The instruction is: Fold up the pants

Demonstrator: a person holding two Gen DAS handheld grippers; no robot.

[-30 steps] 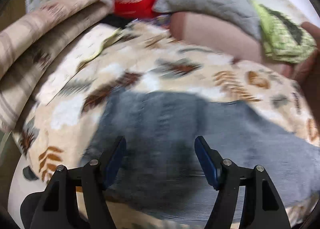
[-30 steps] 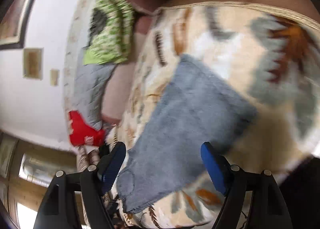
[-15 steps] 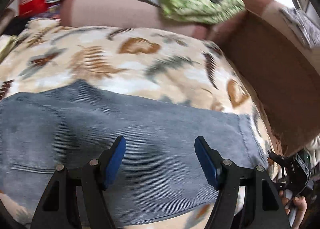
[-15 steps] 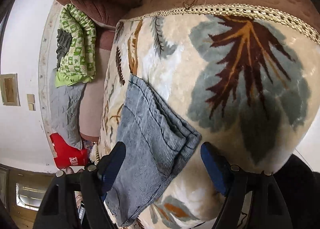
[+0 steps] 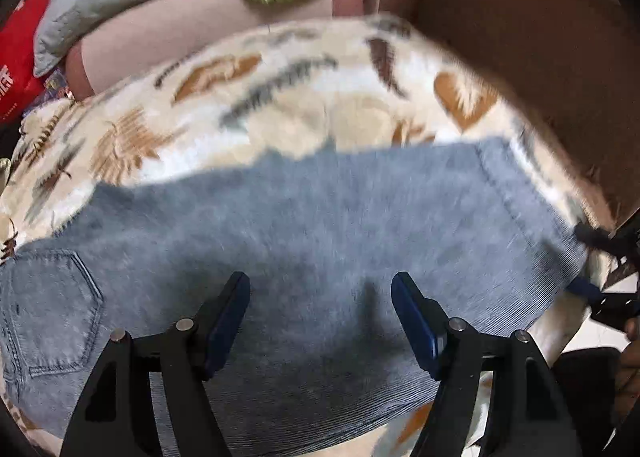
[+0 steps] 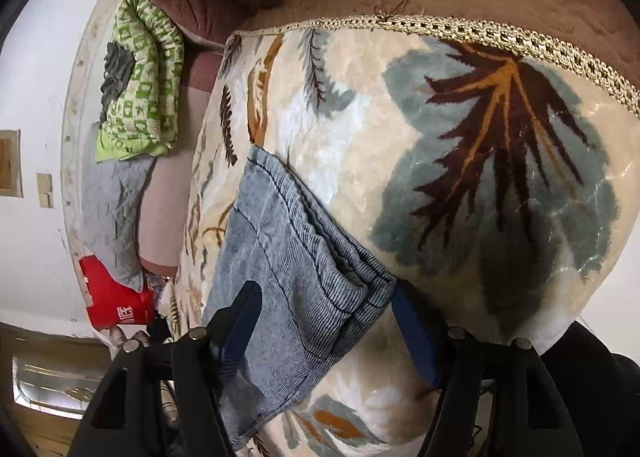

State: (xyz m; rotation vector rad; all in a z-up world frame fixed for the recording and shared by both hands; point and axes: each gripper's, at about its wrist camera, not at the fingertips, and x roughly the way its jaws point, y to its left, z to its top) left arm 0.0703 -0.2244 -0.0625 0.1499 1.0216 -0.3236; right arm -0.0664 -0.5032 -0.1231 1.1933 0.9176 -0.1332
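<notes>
Cream leaf-print blanket (image 5: pixel 304 105) covers the bed beneath both your grippers, and the blue-grey corduroy pants (image 5: pixel 320 225) lie flat across it. Much of your left wrist view is smeared by motion blur, so the blanket's pattern and the pants' far edge are hard to make out; the waist end runs out of frame at the lower left, where only a back pocket (image 5: pixel 52 313) shows. Your right wrist view is sharp instead and shows what the left cannot: the stacked leg hems (image 6: pixel 336 249) of the pants, layered edge on edge, and the blanket's braided gold trim (image 6: pixel 460 31) against brown bedding beyond. Past the blanket both views catch a green patterned quilt (image 6: pixel 138 77), a grey pillow (image 6: pixel 114 209) and a red bag (image 6: pixel 112 301).

Your left gripper (image 5: pixel 320 321) hovers over the middle of the pants, jaws spread wide, gripping nothing. Your right gripper (image 6: pixel 326 329) sits at the hem corner, jaws wide, one finger (image 6: pixel 240 317) over the cloth and the other just beside the hem on the blanket.
</notes>
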